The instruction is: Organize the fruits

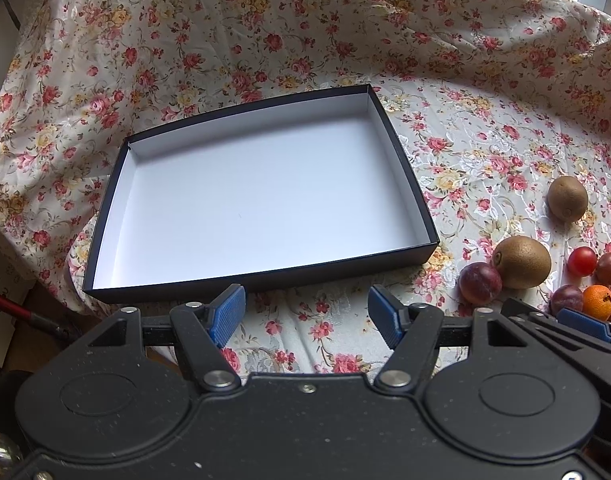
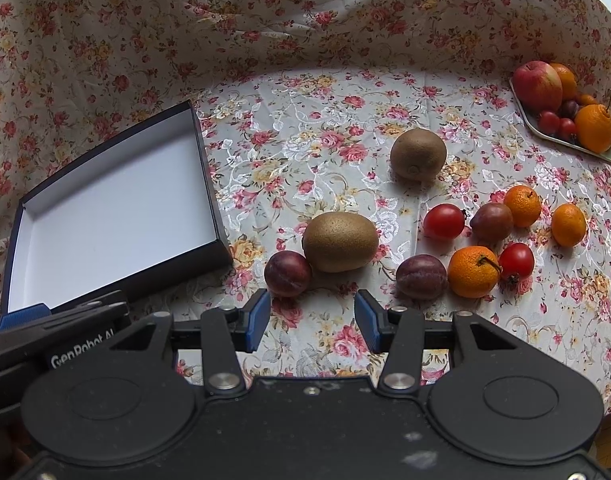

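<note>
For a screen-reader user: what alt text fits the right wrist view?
An open right gripper hovers over a floral tablecloth, facing loose kiwis, plums, tomatoes and oranges. An empty box sits left; a plate of fruit sits far right.

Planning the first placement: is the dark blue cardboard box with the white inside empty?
Empty. The dark blue cardboard box shows only bare white floor in both views.
</note>
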### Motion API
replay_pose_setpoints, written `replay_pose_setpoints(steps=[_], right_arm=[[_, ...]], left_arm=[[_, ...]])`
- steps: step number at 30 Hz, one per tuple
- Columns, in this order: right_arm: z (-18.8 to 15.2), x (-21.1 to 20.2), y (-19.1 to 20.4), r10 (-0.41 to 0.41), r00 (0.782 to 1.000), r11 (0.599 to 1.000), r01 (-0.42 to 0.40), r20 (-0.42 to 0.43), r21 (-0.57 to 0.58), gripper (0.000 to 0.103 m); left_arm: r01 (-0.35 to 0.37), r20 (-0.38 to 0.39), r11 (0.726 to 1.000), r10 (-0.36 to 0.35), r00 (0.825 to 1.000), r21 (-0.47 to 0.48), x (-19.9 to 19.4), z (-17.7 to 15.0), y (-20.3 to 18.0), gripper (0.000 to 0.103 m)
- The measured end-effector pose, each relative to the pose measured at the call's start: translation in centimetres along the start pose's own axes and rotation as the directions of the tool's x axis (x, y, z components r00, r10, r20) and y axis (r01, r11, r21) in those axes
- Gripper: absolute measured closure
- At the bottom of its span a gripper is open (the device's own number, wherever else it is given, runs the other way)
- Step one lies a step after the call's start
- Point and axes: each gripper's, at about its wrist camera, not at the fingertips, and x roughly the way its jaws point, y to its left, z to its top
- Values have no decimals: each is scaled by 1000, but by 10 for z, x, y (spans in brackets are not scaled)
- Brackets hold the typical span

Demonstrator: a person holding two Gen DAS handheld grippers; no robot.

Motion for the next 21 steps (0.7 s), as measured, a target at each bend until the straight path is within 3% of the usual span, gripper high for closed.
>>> replay_pose_setpoints(steps=[21], right_arm=[[0,3,-1,-5,1000,1000,5,-15,5,53]], left_arm=[[1,-13,1000,-1,1000,-1,1,0,-1,33]])
